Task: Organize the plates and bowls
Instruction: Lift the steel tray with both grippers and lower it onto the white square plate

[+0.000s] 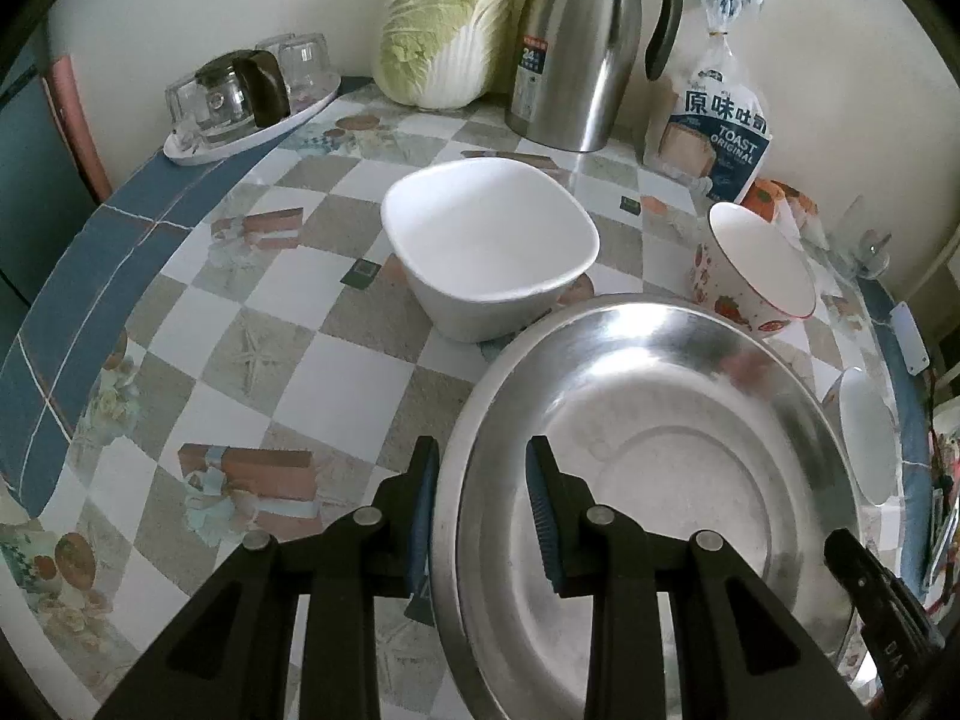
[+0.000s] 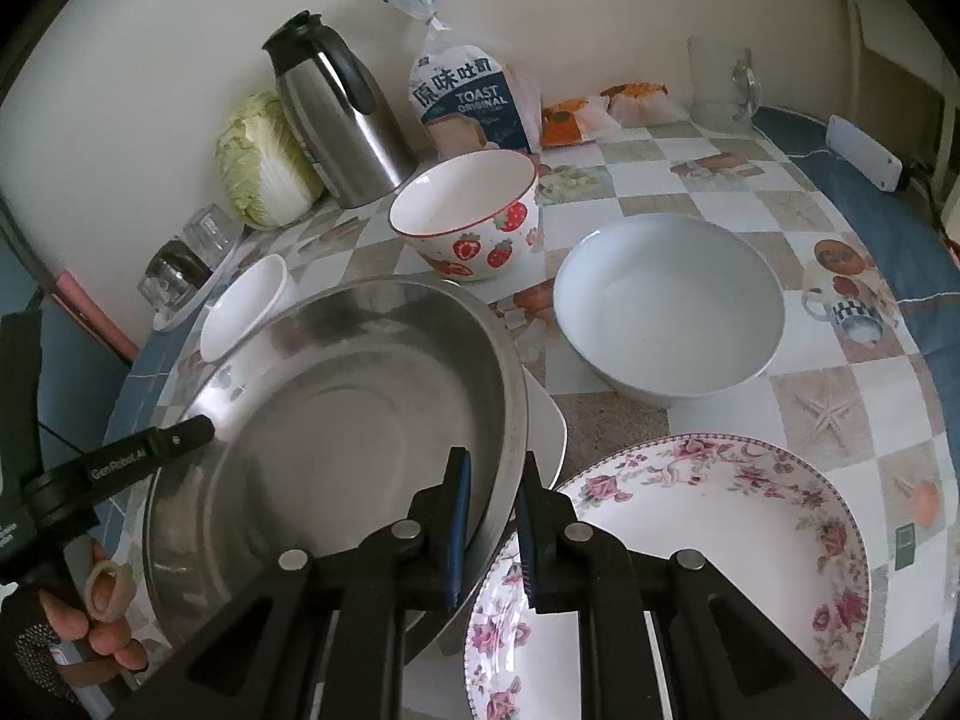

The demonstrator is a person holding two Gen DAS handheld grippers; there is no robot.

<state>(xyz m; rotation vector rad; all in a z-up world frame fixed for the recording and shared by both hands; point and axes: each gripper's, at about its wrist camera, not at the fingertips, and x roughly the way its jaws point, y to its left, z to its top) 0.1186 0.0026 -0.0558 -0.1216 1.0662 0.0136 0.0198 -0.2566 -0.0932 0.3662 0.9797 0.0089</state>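
Over the middle of the tabletop (image 1: 252, 372) I've got the big steel basin (image 1: 660, 450) pinched from both sides. My left tongs (image 1: 483, 516) straddle its near rim, clamped on it, and my right tongs (image 2: 492, 534) are nearly closed on the opposite rim. Can't tell if the basin touches down, but a white plate (image 2: 549, 426) peeks out right under it. Just beside it sit the white square bowl (image 1: 489, 246), the strawberry bowl (image 2: 465, 213), a pale round bowl (image 2: 669, 306) and the floral plate (image 2: 720, 546). Along the wall: thermos (image 1: 570, 42), cabbage (image 1: 447, 27), toast bag (image 2: 471, 99).
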